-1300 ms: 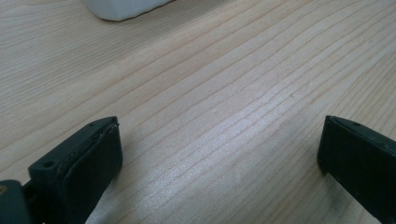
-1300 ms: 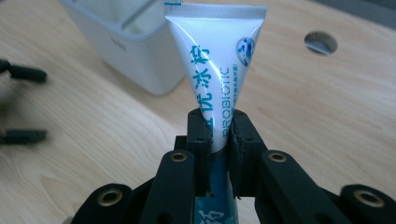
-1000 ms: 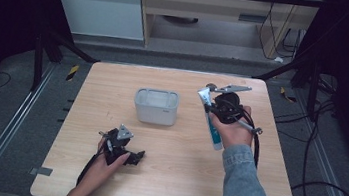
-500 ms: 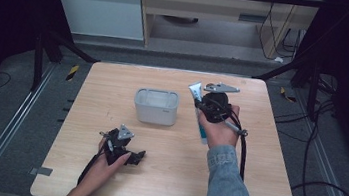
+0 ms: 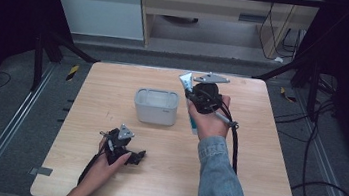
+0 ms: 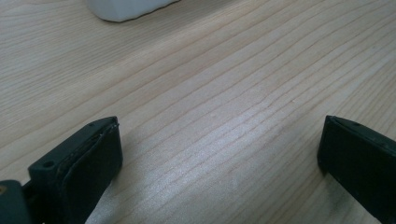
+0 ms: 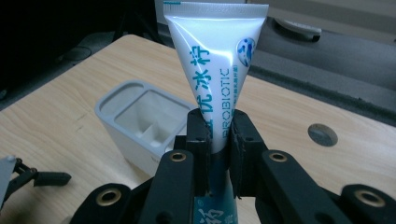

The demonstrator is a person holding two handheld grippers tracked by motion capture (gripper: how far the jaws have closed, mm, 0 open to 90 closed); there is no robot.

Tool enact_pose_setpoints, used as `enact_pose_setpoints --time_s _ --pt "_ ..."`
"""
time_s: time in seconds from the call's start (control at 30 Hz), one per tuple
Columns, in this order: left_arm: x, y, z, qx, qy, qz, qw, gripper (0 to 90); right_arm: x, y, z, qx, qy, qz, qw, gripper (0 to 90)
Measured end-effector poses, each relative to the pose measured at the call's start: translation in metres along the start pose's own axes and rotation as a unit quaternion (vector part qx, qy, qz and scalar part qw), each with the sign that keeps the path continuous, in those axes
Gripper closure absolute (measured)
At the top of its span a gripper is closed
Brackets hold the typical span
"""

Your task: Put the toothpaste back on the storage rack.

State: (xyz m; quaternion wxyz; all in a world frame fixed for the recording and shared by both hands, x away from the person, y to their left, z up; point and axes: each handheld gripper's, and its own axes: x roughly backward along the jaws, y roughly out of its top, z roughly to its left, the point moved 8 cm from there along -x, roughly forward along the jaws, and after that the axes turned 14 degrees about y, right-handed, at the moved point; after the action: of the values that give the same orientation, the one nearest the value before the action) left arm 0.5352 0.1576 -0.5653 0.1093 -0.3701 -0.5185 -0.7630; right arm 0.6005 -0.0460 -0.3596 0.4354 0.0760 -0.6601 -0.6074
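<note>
A white and teal toothpaste tube [image 7: 215, 74] stands crimped end up between the jaws of my right gripper [image 7: 218, 140], which is shut on its middle. In the high view that right gripper [image 5: 197, 103] hovers just right of a grey holder box [image 5: 156, 107] with open compartments, and the tube [image 5: 186, 82] pokes out toward the far side. The holder box [image 7: 140, 126] lies below and left of the tube in the right gripper view. My left gripper [image 5: 130, 155] rests low on the table near the front left, open, with bare wood between its jaws [image 6: 219, 154].
The wooden table [image 5: 257, 148] has free room on its right half and front. A round hole plug [image 7: 322, 134] sits in the tabletop beyond the tube. Dark floor, rails and cables surround the table; a cabinet stands at the back.
My right gripper has carried the tube leftward, from the table's right part to just beside the holder box. The left gripper has stayed put.
</note>
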Motion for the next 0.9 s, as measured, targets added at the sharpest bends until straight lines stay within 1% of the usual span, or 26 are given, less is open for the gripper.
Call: enact_pose_setpoints --time_s 0.2,0.37,0.43,0.53,0.67,0.77,0.9 --pt "-0.001 0.001 0.000 0.002 0.002 0.001 1.0000 0.0 -0.010 0.013 0.006 0.006 0.003 -0.010 0.9999 80.1" --pt "-0.001 0.001 -0.001 0.003 0.004 0.001 1.0000 0.0 -0.024 0.021 0.011 0.009 0.011 -0.020 0.9997 80.1" --pt "-0.001 0.001 -0.001 0.003 0.004 0.001 1.0000 0.0 -0.026 0.024 0.012 0.014 0.011 -0.021 0.9996 80.1" --pt "-0.001 0.001 -0.001 0.004 0.005 0.001 1.0000 0.0 -0.025 0.034 0.015 0.017 0.011 -0.033 0.9993 80.1" --pt "-0.001 0.001 -0.001 0.004 0.005 0.001 1.0000 0.0 -0.025 0.046 0.017 0.012 0.010 -0.051 0.9986 80.1" --pt "-0.001 0.001 -0.001 0.004 0.005 0.001 1.0000 0.0 -0.029 0.050 0.017 0.009 0.010 -0.054 0.9985 80.1" --pt "-0.001 0.001 -0.001 0.004 0.005 0.001 1.0000 0.0 -0.035 0.057 0.018 0.015 0.008 -0.059 0.9981 80.0"
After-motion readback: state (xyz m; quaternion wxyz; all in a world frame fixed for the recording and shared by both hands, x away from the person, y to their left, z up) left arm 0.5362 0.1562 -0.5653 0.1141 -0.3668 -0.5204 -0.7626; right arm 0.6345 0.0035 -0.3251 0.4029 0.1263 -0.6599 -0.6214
